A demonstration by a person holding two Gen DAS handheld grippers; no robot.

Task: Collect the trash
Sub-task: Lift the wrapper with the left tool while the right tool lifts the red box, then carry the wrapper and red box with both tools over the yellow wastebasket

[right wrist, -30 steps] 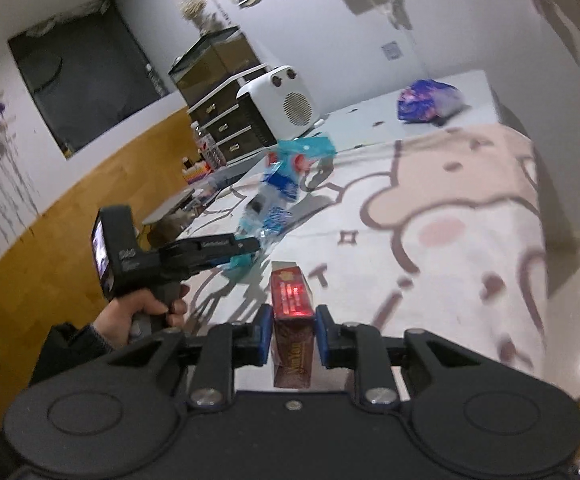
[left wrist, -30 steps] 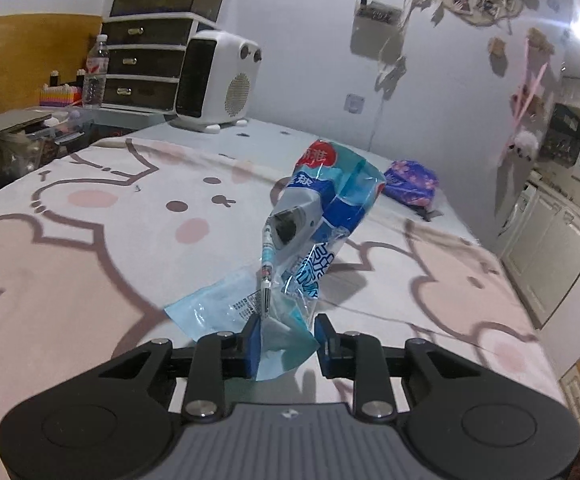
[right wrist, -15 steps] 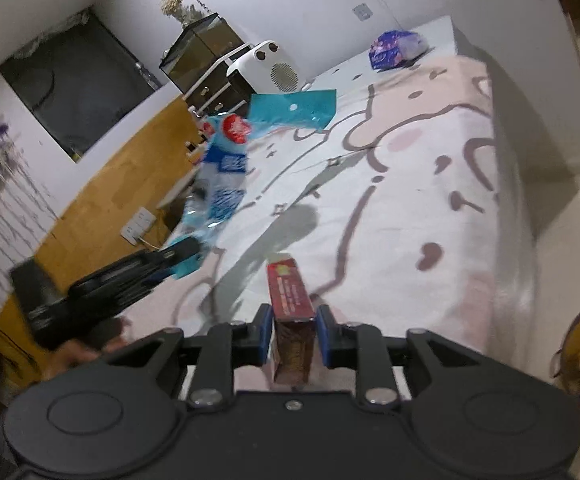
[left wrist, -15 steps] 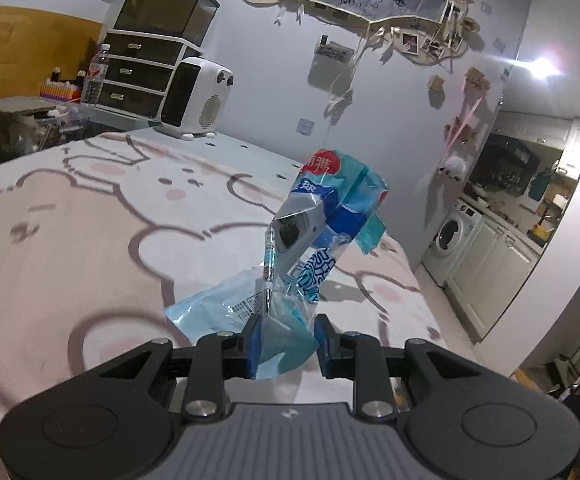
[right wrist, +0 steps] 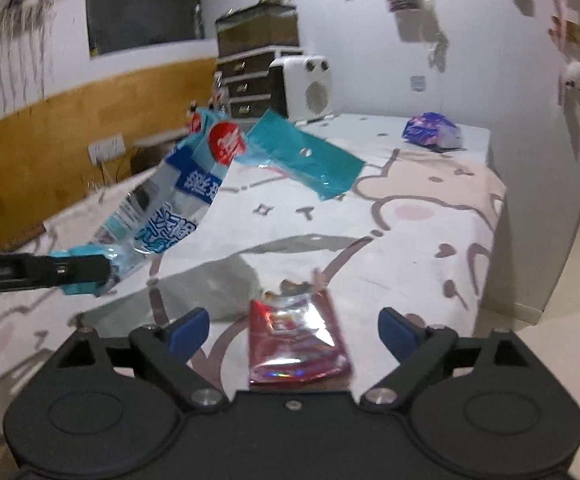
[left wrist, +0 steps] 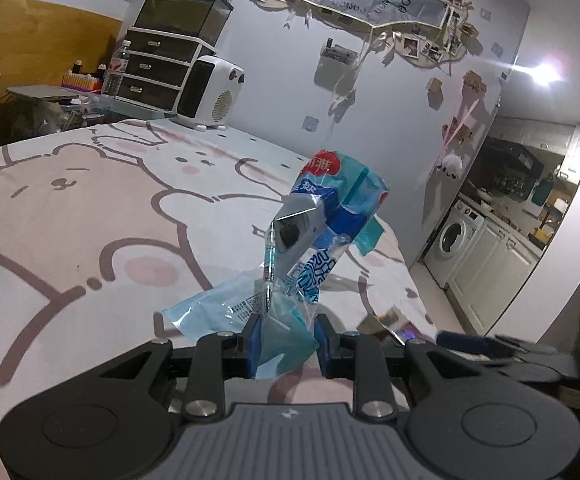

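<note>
My left gripper (left wrist: pixel 286 340) is shut on the bottom corner of a crumpled blue plastic wrapper (left wrist: pixel 321 216), which stands up over the bed. The right wrist view shows that left gripper (right wrist: pixel 86 272) at the left, with the wrapper (right wrist: pixel 178 200) hanging out from it. My right gripper (right wrist: pixel 293 328) has its jaws opening wide. A red foil packet (right wrist: pixel 297 336) lies loose between them, touching neither pad. In the left wrist view the red packet (left wrist: pixel 389 322) shows low at the right, beside a blurred blue pad of the right gripper (left wrist: pixel 465 338).
A bed with a cartoon bear sheet (right wrist: pixel 409 240) fills both views, its edge dropping to the floor at the right. A purple packet (right wrist: pixel 431 130) lies at its far corner. A white heater (right wrist: pixel 301 84) and drawers (right wrist: pixel 250 76) stand behind it. A washing machine (left wrist: pixel 455 240) is beyond.
My right gripper has rolled level and spread its jaws, letting go of the red packet. My left gripper has swung across the bed towards the right gripper, still holding the wrapper.
</note>
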